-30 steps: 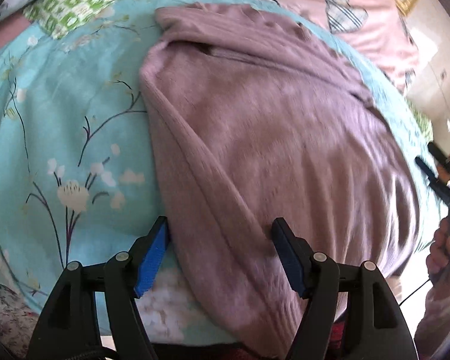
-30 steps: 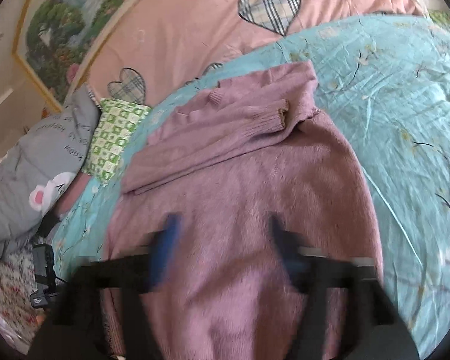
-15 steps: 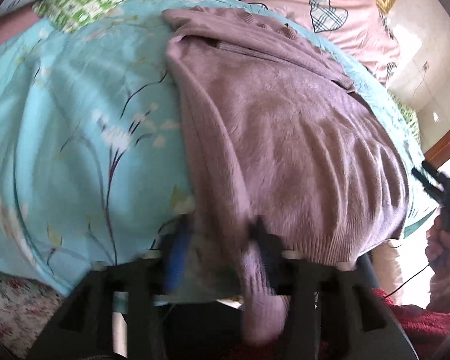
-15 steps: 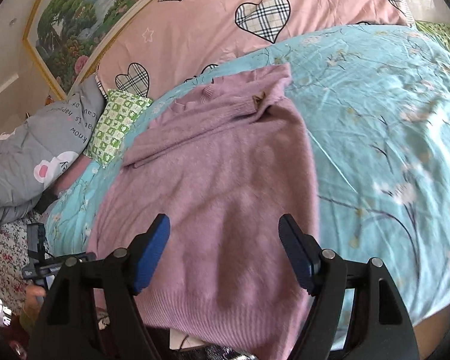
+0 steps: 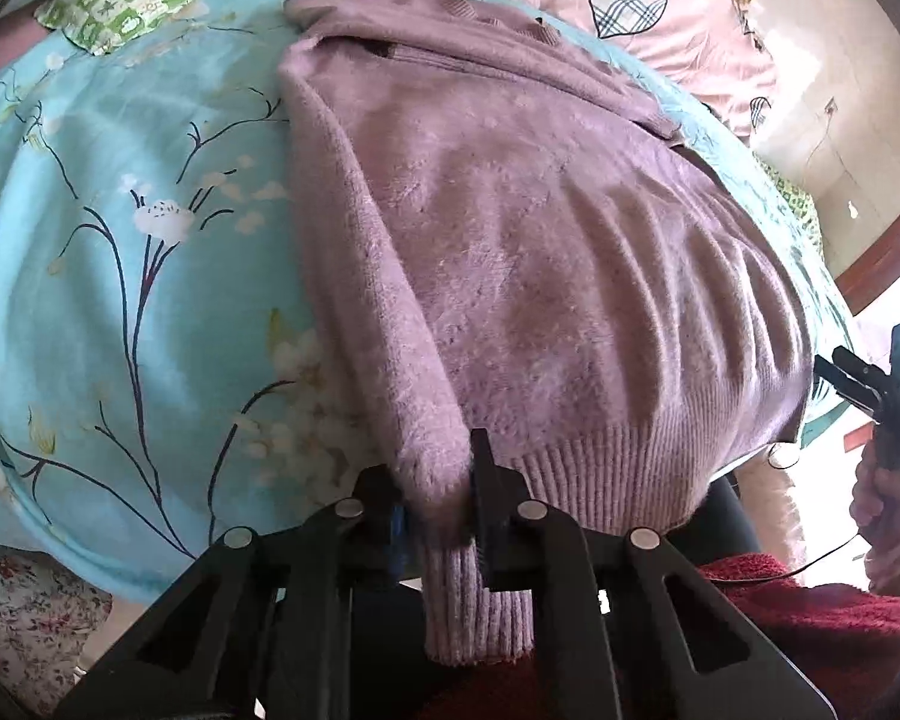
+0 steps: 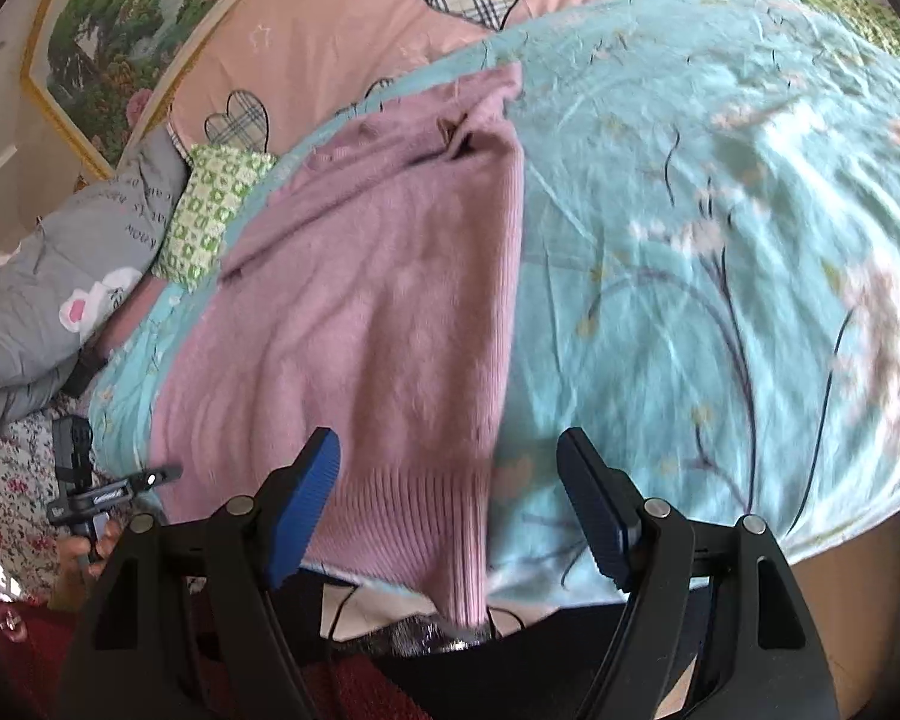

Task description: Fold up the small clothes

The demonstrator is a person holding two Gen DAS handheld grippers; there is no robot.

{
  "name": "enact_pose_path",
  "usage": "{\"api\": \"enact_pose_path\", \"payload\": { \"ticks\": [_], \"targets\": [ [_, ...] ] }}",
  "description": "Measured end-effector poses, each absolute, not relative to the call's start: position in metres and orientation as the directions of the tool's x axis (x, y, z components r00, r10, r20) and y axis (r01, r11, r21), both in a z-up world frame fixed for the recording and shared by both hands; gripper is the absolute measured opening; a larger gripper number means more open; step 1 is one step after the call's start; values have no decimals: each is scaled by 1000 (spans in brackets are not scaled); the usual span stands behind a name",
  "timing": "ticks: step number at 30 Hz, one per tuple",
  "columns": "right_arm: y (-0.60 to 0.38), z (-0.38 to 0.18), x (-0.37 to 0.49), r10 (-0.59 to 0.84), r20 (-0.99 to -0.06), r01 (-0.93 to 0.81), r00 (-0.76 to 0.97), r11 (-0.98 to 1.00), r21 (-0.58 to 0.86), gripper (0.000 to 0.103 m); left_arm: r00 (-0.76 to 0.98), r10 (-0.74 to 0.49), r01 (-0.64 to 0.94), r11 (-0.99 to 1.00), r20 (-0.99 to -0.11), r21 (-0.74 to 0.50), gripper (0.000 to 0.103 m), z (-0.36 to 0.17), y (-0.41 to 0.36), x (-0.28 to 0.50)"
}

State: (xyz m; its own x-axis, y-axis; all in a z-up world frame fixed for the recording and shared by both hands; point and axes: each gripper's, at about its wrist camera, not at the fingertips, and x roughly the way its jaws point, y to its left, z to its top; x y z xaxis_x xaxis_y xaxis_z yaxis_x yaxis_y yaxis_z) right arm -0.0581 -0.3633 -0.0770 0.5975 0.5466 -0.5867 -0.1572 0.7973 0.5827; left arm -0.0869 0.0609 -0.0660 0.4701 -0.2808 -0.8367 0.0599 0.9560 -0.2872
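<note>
A mauve knit sweater (image 5: 540, 252) lies flat on a turquoise floral bedspread (image 5: 120, 240), hem towards me, sleeves folded across the chest. My left gripper (image 5: 435, 498) is shut on the sweater's left sleeve cuff, which hangs down between the fingers at the bed's near edge. In the right wrist view the sweater (image 6: 360, 312) fills the middle left. My right gripper (image 6: 450, 504) is open, its blue pads on either side of the sweater's right hem corner (image 6: 450, 516), not touching it.
A pink heart-print pillow (image 6: 450, 18) and a green checked cushion (image 6: 210, 204) lie at the bed's head. A grey quilt (image 6: 42, 288) sits at the left. My other gripper and hand show at the right edge of the left wrist view (image 5: 888, 408).
My left gripper has closed from open onto the left sleeve edge and drawn back to the bed's near edge. My right gripper has shifted right to straddle the hem's right corner.
</note>
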Motion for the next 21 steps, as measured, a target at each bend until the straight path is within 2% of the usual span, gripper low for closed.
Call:
{"api": "enact_pose_path", "payload": {
  "ticks": [4, 7, 8, 9, 11, 12, 21],
  "targets": [
    [-345, -84, -55, 618, -564, -231, 548, 760, 608, 76, 448, -350, 39, 927, -823, -373, 27, -69, 67, -81],
    [-334, -90, -48, 663, -528, -277, 531, 725, 631, 76, 455, -357, 44, 924, -816, -380, 24, -69, 67, -81],
    [-334, -91, -47, 676, -513, -284, 529, 711, 644, 71, 458, -351, 53, 928, -817, -369, 23, -69, 66, -82],
    [-334, -93, -46, 681, -510, -279, 526, 704, 653, 63, 464, -343, 60, 932, -817, -357, 17, -68, 66, -83],
    [-335, -102, -41, 678, -534, -243, 505, 705, 666, 12, 471, -346, 71, 932, -812, -356, 12, -68, 68, -86],
    [-337, -109, -39, 670, -553, -217, 495, 712, 668, 11, 473, -355, 73, 928, -806, -366, 9, -69, 71, -86],
    [-352, -85, -43, 720, -429, -260, 545, 631, 731, 10, 550, -490, 138, 852, -676, -505, 6, -34, 92, -75]
  ]
}}
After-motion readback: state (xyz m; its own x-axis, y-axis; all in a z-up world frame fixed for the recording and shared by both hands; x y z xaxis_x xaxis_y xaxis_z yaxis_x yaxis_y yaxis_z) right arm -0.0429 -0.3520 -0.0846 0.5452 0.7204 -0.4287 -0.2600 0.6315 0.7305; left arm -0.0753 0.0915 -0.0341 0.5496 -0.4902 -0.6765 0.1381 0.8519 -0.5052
